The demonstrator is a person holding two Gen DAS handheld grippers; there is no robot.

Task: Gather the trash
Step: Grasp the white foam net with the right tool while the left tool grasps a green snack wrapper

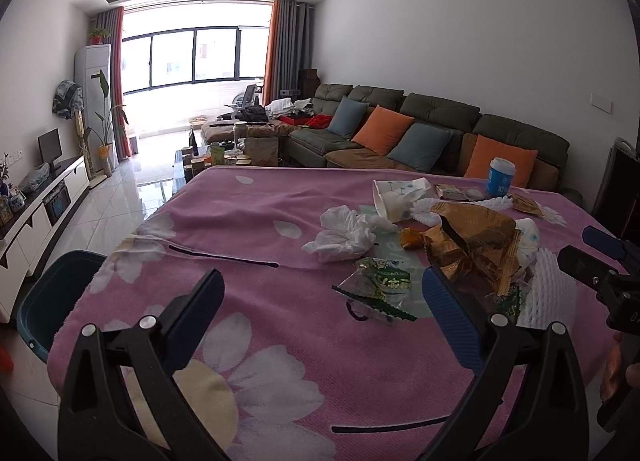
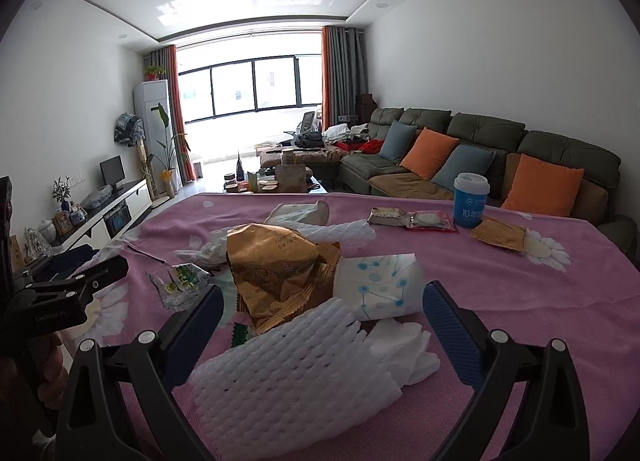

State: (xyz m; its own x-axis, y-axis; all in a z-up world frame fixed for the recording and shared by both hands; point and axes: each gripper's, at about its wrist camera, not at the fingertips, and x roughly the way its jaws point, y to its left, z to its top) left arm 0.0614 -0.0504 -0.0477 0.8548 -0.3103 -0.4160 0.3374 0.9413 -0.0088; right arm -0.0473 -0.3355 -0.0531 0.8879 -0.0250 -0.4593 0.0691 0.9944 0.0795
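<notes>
Trash lies heaped on a table under a pink floral cloth (image 1: 280, 201). In the left wrist view a crumpled white tissue (image 1: 344, 235), a clear green wrapper (image 1: 380, 285) and a gold foil wrapper (image 1: 476, 245) lie ahead. My left gripper (image 1: 322, 285) is open and empty above the cloth, the green wrapper just inside its right finger. In the right wrist view my right gripper (image 2: 324, 295) is open, its fingers on either side of a white foam net (image 2: 296, 365). Behind the net lie the gold foil wrapper (image 2: 276, 273) and a dotted crushed paper cup (image 2: 380, 285).
A dark blue bin (image 1: 52, 293) stands on the floor off the table's left edge. A blue lidded cup (image 2: 470, 201) stands upright at the far right, with snack packets (image 2: 412, 219) and a gold packet (image 2: 500, 235) nearby. A sofa (image 2: 480, 149) runs behind the table.
</notes>
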